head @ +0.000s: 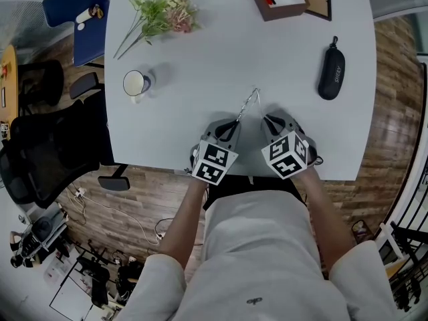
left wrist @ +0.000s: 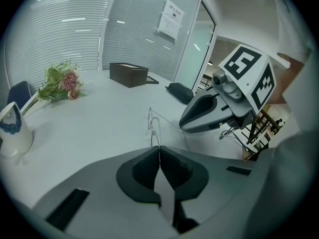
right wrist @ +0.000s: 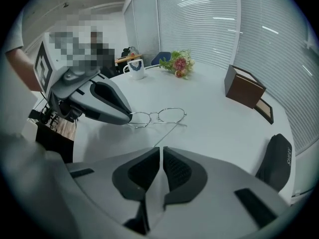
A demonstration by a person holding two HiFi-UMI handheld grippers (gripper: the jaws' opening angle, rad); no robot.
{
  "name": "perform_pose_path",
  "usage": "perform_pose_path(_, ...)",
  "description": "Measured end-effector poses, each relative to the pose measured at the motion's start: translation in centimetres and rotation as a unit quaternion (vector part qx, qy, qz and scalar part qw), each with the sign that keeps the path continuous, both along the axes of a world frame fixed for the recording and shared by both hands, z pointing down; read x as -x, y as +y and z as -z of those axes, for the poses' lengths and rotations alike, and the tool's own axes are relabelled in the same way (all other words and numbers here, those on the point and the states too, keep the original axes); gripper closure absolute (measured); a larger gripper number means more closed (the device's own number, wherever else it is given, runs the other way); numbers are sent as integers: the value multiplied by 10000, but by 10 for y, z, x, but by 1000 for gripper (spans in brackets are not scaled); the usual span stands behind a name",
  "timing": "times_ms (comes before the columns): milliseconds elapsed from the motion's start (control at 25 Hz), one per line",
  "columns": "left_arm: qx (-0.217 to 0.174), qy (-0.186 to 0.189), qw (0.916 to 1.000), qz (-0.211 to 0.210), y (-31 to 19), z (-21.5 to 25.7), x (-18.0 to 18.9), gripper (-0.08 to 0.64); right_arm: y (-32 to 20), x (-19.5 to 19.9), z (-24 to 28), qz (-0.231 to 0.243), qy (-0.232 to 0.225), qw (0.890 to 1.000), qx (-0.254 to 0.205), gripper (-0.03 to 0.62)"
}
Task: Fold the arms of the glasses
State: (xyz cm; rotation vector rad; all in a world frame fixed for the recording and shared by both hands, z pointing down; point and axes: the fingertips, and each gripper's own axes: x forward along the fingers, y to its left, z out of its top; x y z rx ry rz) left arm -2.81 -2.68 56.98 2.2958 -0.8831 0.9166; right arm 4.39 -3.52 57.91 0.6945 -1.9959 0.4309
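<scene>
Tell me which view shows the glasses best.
Right gripper view: the glasses are seen broadside, with both rims and one arm clear against the table. The left gripper view shows them edge-on and foreshortened, running toward the camera. The head view shows only a small, thin wire shape.

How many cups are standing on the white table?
1. In the head view the white cup stands near the left edge of the table, below the flowers. No other cup shows, and none seems hidden.

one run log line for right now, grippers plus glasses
left gripper: shut on glasses at frame end | right gripper: shut on arm | fold: arm swung out, not yet folded
</scene>
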Motion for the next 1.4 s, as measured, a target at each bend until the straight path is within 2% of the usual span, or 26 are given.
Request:
perform_pose_path(400,37,-35,10000,-78,2,1,-1,539,5,26,-2,251,-195,9994,128,565)
perform_pose_path(800,52,-6,9998,-198,3,1,-6,539,-5,43,-1,233,-474,9986,102,569)
perform_pose_path(1000,1,-102,9993,-370,6,2,-10,540,-5,46,-1,201,-487,9985,155,574)
perform_pose_path(1400,6,-80,9994,-334,6,2,-9,538,0,40,-2,208,-458,9985,217,572)
